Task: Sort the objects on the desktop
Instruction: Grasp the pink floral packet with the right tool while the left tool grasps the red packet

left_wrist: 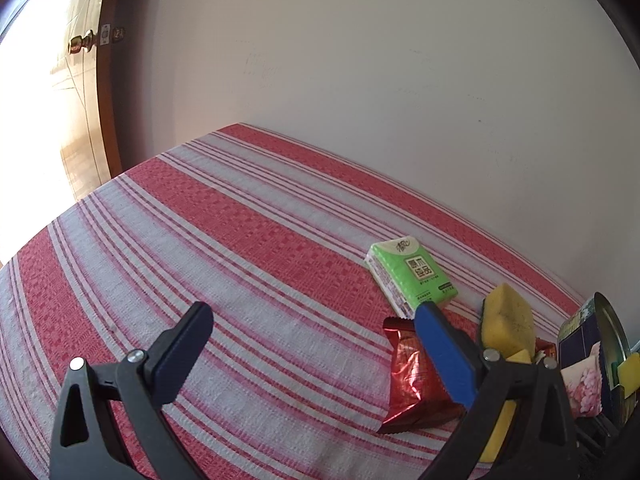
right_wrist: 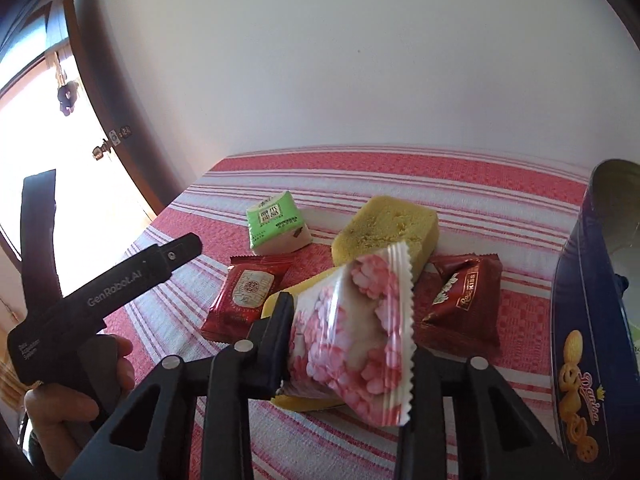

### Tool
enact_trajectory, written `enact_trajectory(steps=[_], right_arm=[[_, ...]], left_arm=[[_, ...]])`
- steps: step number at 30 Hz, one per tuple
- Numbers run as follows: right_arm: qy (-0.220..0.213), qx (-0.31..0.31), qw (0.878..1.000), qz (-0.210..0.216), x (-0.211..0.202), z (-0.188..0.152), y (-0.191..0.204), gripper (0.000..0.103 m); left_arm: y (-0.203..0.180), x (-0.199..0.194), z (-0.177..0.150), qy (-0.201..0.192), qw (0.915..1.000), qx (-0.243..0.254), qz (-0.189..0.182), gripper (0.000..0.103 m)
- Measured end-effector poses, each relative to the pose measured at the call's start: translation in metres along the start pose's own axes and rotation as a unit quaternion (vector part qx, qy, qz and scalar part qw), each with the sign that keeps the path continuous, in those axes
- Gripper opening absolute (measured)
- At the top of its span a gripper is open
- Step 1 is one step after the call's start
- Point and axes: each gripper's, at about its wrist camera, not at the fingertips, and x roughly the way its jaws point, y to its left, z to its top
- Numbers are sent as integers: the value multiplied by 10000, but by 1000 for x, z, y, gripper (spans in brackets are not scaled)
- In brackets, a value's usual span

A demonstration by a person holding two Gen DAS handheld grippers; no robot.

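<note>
My right gripper [right_wrist: 349, 346] is shut on a clear snack packet printed with pink flowers [right_wrist: 352, 320], holding it above the striped cloth. The same packet [left_wrist: 582, 384] shows at the right edge of the left wrist view. Below it lie two dark red snack packets [right_wrist: 246, 296] [right_wrist: 460, 300], a yellow sponge [right_wrist: 386, 228] and a green tissue pack [right_wrist: 278, 222]. My left gripper [left_wrist: 312, 316] is open over bare cloth, its right finger beside the red packet [left_wrist: 416, 380] and the tissue pack [left_wrist: 412, 276].
A blue cookie tin [right_wrist: 588, 320] stands open at the right. A second yellow sponge [right_wrist: 304, 402] lies under the held packet. The table with its red-and-white striped cloth [left_wrist: 240, 220] stands against a white wall; a door is at the far left.
</note>
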Motion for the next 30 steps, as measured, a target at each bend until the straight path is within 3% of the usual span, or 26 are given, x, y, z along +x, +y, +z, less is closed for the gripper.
enact_trajectory(steps=[8, 16, 18, 22, 27, 30], right_arm=[[-962, -133, 9951, -195, -61, -4, -11, 25], [-1187, -349, 9916, -371, -94, -15, -22, 25], [-1185, -390, 9916, -353, -97, -17, -20, 25], [-1169, -432, 9918, -300, -96, -18, -18, 25], [-1202, -495, 9911, -302, -95, -19, -14, 25], [-1250, -556, 9899, -375, -96, -21, -12, 25]], left_arm=[[-29, 5, -7, 212, 9963, 692, -467, 102], [-54, 25, -15, 862, 9862, 1079, -912, 101], [-56, 31, -17, 1047, 9846, 1116, -847, 95], [-66, 30, -19, 1024, 9841, 1311, -625, 87], [-68, 26, -21, 952, 9850, 1365, -456, 60], [-72, 25, -23, 944, 9844, 1453, -317, 57]])
